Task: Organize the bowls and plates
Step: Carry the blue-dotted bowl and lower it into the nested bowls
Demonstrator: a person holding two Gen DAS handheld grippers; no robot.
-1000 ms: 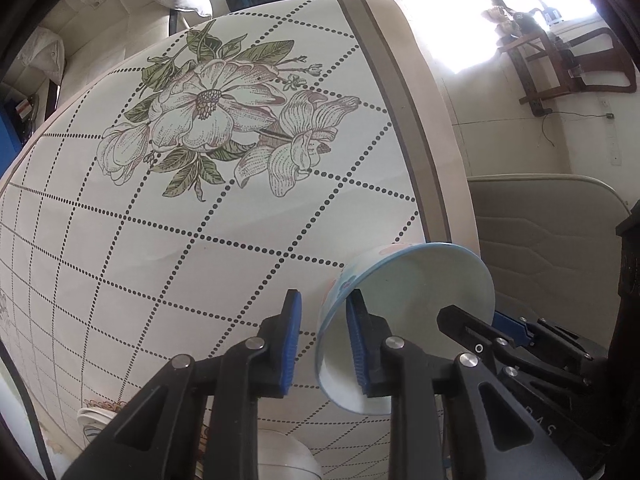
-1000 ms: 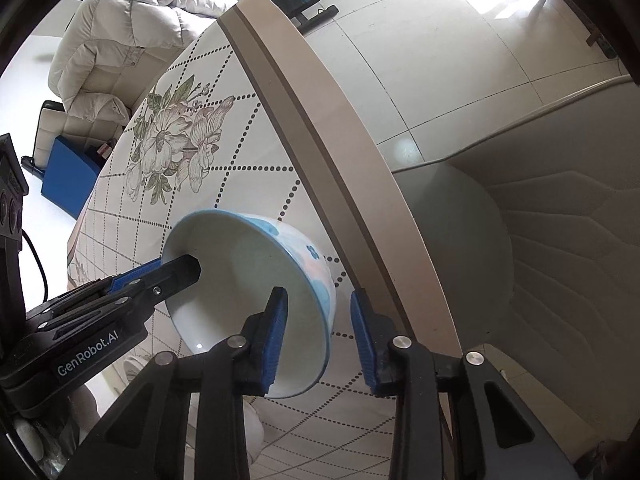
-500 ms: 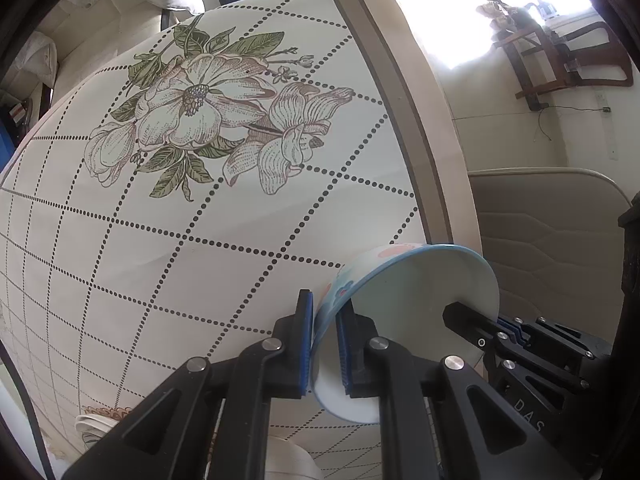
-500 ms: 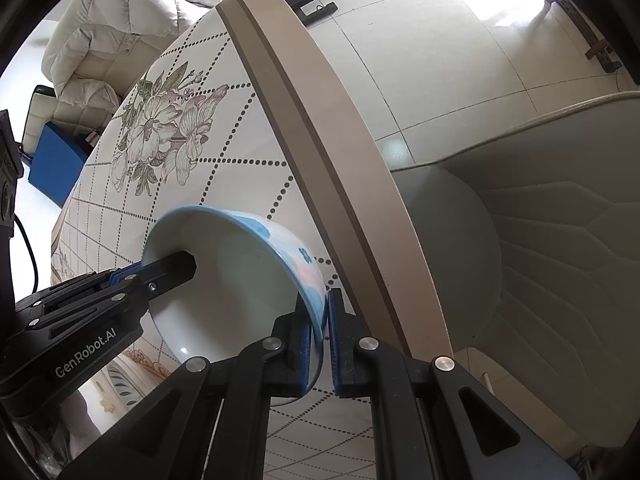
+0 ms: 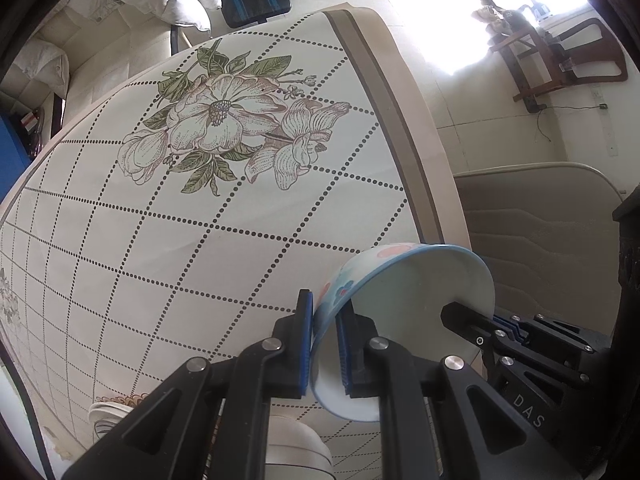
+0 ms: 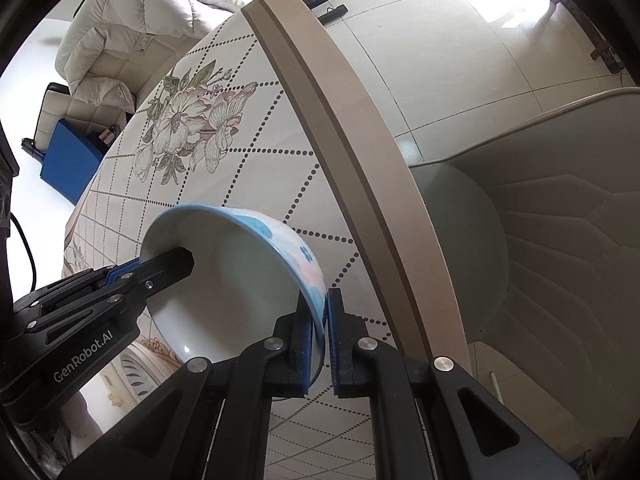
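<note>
Above the table (image 5: 192, 248), bowl (image 5: 404, 300) — both grippers pinching its rim

My black claws carry blue pads (image 5: 305, 344); the bowl (image 5: 404, 312) is white inside, blue-rimmed (pink and blue blossoms outside); the bench (image 5: 160, 240) cloth shows dotted diamonds and flowers.

Home, floral dining table (image 5: 208, 216), armchair (image 6: 132, 12)
</note>
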